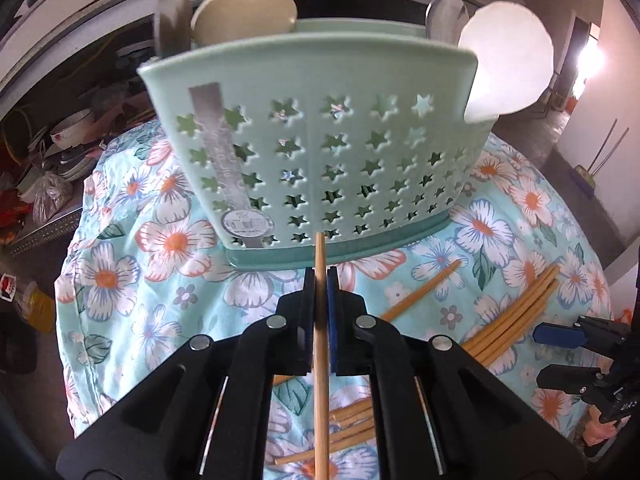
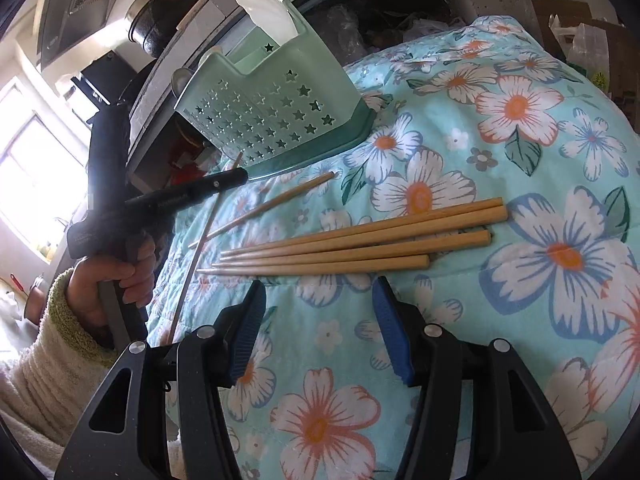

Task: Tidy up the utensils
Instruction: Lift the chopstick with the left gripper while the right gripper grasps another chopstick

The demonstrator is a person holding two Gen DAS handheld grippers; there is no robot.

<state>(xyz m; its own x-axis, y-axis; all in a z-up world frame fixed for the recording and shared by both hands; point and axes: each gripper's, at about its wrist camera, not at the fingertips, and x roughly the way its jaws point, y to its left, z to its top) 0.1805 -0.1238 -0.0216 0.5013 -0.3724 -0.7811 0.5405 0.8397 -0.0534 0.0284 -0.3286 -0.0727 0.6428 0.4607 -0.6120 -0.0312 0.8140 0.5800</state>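
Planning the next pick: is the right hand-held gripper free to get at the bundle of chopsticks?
Probably yes: the right hand-held gripper is open and empty, and the chopsticks lie uncovered on the floral cloth just ahead.

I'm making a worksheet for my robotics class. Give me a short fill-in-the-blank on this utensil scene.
1. The left claw is shut on one ____.
2. The right claw hangs ____ above four chopsticks lying side by side.
3. The green utensil holder has cut-out holes shaped like ____.
4. The cloth under everything is printed with ____.

Missing words: chopstick; open; stars; flowers
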